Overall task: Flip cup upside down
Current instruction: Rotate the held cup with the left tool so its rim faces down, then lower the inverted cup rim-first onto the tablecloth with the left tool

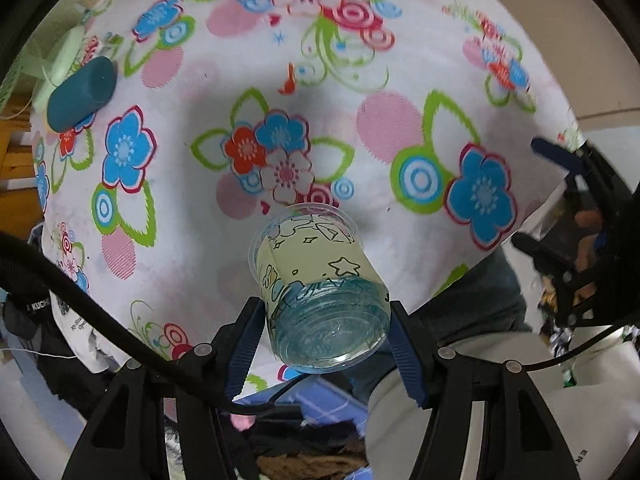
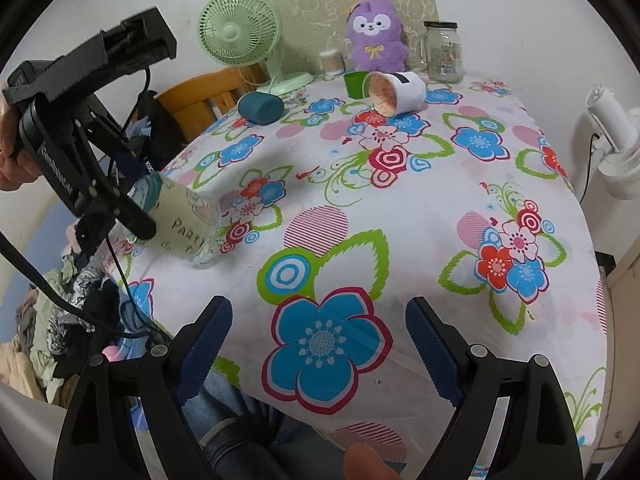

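Observation:
A clear plastic cup [image 1: 320,280] with a pale yellow printed sleeve and a blue-tinted base is tilted over the flowered tablecloth [image 1: 400,60]. Its base faces my left camera and its mouth points down at the cloth. My left gripper [image 1: 324,308] is shut on the cup near its base. From the right wrist view the cup [image 2: 184,216] hangs slanted in the left gripper [image 2: 140,208] at the table's left edge, rim close to the cloth; I cannot tell whether it touches. My right gripper [image 2: 320,304] is open above the near edge, with nothing between its fingers.
A teal cup [image 2: 260,108] and a white cup [image 2: 396,92] lie on their sides at the back, beside a green cup [image 2: 354,84]. A green fan [image 2: 240,32], purple plush [image 2: 376,40] and glass jar [image 2: 442,52] line the wall. Clothes [image 2: 60,320] are piled left of the table.

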Tool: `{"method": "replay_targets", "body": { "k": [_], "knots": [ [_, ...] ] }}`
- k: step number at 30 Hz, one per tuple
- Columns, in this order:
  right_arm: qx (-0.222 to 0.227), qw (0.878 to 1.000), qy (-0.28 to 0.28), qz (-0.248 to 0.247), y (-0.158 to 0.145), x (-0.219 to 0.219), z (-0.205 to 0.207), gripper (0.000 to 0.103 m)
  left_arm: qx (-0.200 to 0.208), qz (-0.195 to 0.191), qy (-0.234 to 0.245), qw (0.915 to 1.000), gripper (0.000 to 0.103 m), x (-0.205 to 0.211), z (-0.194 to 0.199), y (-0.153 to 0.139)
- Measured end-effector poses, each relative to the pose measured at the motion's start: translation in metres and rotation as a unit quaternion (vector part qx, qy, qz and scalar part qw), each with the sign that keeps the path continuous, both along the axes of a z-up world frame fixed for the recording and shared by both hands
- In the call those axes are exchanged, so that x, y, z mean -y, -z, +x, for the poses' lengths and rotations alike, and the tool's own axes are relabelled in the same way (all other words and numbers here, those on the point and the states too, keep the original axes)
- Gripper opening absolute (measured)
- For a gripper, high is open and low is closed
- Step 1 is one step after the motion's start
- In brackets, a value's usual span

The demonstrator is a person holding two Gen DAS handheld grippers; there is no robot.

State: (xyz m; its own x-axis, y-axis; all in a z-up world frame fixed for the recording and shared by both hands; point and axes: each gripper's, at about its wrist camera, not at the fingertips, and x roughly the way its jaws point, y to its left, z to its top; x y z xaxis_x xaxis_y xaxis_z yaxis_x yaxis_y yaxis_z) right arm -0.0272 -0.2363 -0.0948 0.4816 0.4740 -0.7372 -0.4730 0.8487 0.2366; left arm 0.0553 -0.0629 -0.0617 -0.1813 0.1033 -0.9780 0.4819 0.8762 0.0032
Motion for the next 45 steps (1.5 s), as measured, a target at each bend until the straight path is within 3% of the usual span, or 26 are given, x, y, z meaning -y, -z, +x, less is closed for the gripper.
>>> {"method": "replay_targets", "body": {
  "k": [9, 16, 26, 38, 45],
  "knots": [
    [-0.005, 1.000, -0.001, 0.003, 0.005, -0.001, 0.005, 0.090, -0.015, 0.019, 0.010, 0.9997, 0.065, 0.014, 0.010, 0.016],
    [-0.006, 1.000, 0.000, 0.000, 0.007, -0.001, 0.006, 0.090, -0.021, 0.025, 0.011, 0.9994, 0.076, 0.022, 0.018, 0.025],
    [-0.006, 1.000, 0.005, -0.003, 0.006, -0.001, 0.010, 0.090, -0.011, 0.023, 0.003, 0.9997, 0.089, 0.019, 0.025, 0.018],
    [0.001, 1.000, 0.008, -0.012, 0.000, -0.007, 0.010, 0.090, 0.002, 0.017, -0.001, 0.9999, 0.093, 0.013, 0.017, 0.006],
    [0.009, 1.000, 0.015, -0.016, -0.011, -0.010, 0.011, 0.090, 0.034, -0.006, -0.024, 0.9991, 0.095, 0.002, 0.014, -0.011]
  ]
}}
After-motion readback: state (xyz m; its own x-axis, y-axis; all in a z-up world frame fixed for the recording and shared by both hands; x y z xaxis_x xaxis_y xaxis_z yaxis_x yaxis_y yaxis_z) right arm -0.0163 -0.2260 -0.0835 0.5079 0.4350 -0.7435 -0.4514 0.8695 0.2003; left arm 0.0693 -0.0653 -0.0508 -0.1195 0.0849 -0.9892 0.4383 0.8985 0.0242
